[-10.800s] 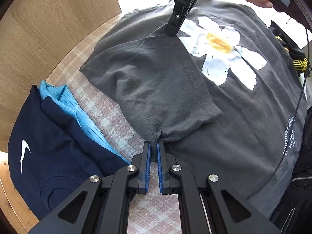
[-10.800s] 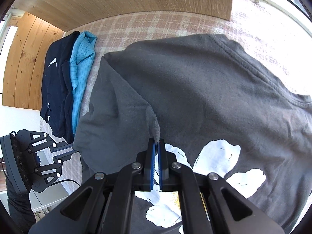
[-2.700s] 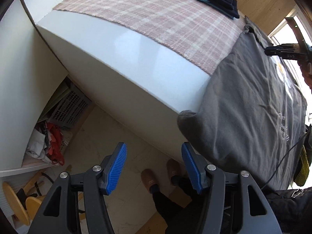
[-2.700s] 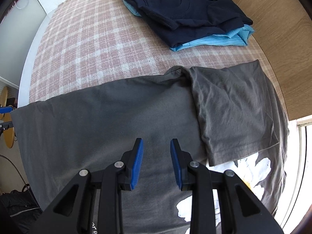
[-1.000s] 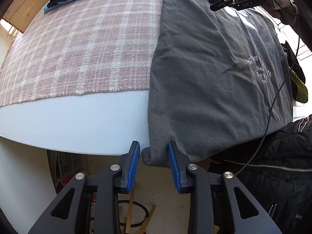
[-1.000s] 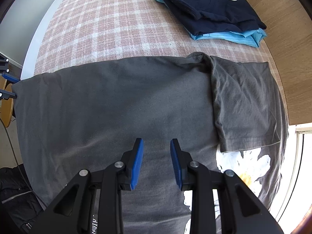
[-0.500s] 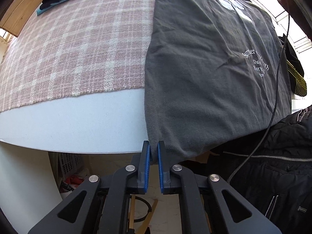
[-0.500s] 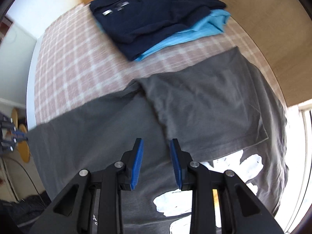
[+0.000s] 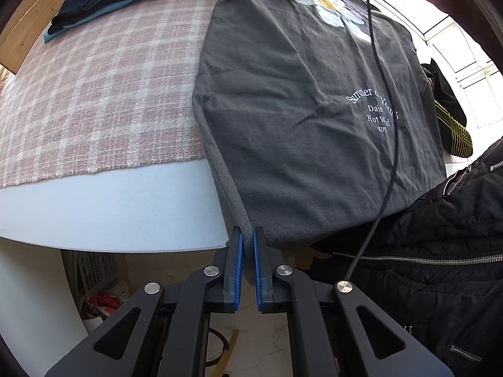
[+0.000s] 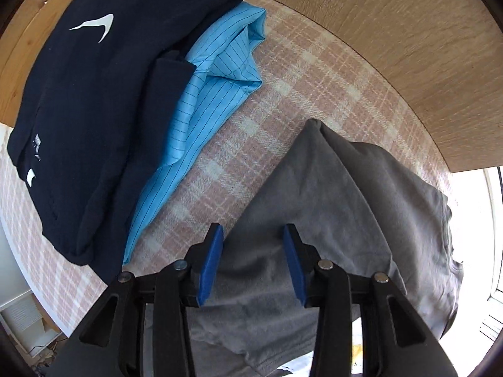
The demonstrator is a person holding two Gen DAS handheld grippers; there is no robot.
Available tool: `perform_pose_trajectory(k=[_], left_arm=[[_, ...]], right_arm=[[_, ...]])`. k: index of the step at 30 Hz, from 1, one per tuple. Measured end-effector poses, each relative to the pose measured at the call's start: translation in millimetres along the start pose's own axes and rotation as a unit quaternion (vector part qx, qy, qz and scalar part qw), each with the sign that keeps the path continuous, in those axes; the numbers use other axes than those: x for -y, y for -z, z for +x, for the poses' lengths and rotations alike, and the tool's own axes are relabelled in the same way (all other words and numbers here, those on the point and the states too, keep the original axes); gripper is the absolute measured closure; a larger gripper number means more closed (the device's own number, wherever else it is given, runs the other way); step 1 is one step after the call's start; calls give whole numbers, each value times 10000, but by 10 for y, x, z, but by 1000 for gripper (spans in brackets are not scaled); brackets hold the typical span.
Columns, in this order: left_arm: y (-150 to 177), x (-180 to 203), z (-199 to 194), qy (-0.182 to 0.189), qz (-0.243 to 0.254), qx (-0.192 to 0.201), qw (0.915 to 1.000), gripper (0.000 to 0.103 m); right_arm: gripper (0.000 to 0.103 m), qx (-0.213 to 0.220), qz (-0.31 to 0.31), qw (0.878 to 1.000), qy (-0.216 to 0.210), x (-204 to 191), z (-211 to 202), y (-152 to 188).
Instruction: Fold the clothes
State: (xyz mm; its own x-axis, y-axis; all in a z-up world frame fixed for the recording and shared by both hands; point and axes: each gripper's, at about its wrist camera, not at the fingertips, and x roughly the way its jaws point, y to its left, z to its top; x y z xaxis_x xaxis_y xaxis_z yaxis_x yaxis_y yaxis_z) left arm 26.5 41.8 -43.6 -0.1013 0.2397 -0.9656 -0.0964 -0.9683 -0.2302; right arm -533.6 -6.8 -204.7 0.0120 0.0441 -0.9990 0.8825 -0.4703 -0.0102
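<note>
Since 1 second ago, the left tongs (image 9: 246, 245) have clenched on the grey T-shirt's (image 9: 298, 100) hem corner at the tabletop (image 9: 110, 207) edge, ready to fold. Farther up, the right tongs (image 10: 253, 251) are opening, empty, over its folded sleeve (image 10: 361, 194), beside 2 folded shirts (image 10: 110, 110).
</note>
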Motion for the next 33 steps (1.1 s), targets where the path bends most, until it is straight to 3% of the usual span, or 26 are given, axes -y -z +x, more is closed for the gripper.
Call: perform_pose_trajectory(k=[7,9,11,14,20,25,26,27,28,33], left_arm=[[230,15,-15,161,-47,103,9998,97],[268,27,-6,196,-60,131,9997,97],[303,39,-13,238,-80,168,9995,97],[343,26,-54,330,-97,238,9991,97],[385,43,-51,480,39,338,9983,97],[477,411,-164,592,224,430,9971,97],[495,496,-159,642,260,429,9967,97],[511,591,-156,721,304,429,9960,97],[528,688,-139,813,349,419,9952,97],[589,1159,-13,1145,644,249,9910,97]], right_arm=[[63,-176,148,9990,376,-10,32,-245],[70,-57,103,9995,292,0,3,-242],[88,64,-9,9995,314,-14,-21,-196],[95,146,217,9996,-96,129,-71,-157],[96,553,448,9959,-557,403,-384,2],[96,876,625,9908,-822,602,-701,387],[96,919,663,9901,-828,600,-749,560],[96,970,731,9893,-805,388,-778,989],[96,1007,795,9886,-792,261,-754,1291],[96,1068,1098,9848,-814,453,-299,1567]])
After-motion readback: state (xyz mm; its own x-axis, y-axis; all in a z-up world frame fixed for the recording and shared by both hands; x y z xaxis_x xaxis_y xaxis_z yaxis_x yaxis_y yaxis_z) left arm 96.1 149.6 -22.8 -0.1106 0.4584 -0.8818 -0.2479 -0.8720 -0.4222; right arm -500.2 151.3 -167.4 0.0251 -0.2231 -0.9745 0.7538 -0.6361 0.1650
